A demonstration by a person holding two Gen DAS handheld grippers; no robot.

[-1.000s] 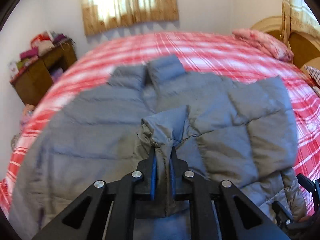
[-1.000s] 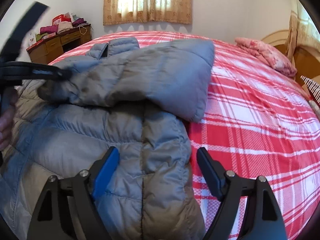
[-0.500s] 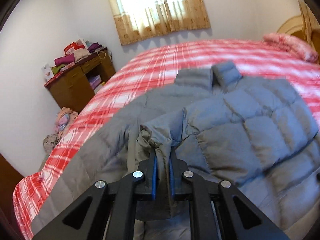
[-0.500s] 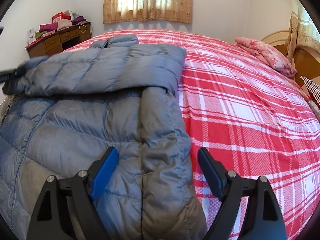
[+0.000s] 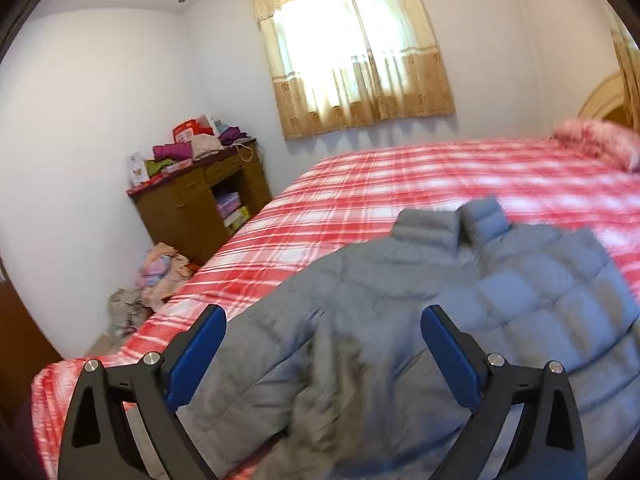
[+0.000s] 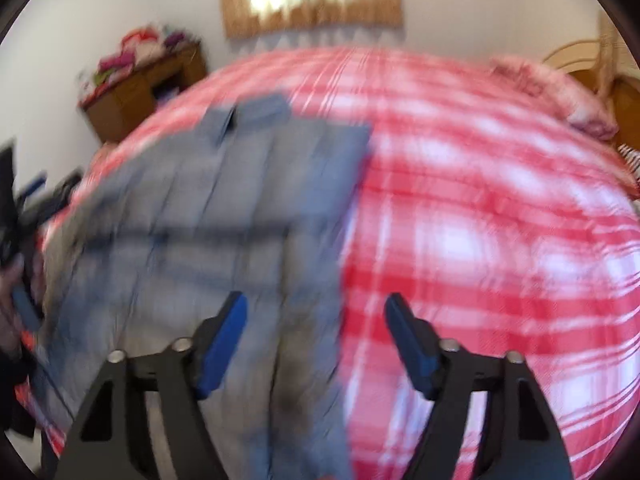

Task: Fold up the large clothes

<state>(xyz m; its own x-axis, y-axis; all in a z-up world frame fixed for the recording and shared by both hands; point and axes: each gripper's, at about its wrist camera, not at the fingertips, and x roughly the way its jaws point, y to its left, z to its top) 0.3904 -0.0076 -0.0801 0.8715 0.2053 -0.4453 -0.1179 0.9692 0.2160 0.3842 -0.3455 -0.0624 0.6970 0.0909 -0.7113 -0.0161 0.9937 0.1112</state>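
A grey puffer jacket [image 5: 440,312] lies on the red plaid bed [image 5: 400,184], collar toward the far side, with one sleeve folded across its body. My left gripper [image 5: 322,336] is open and empty just above the jacket's near left part. In the blurred right wrist view the jacket [image 6: 224,216] fills the left half of the bed [image 6: 480,220]. My right gripper [image 6: 316,332] is open and empty over the jacket's right edge. The left gripper [image 6: 24,220] shows at that view's far left edge.
A wooden desk [image 5: 196,204] piled with folded clothes stands against the wall left of the bed. A heap of clothes [image 5: 156,276] lies on the floor beside it. A pink pillow [image 5: 596,144] and wooden headboard [image 6: 624,92] are at the right.
My left gripper has let go of the sleeve cuff and opened wide; the sleeve now lies on the jacket. Both grippers are moving; the right view is now motion-blurred.
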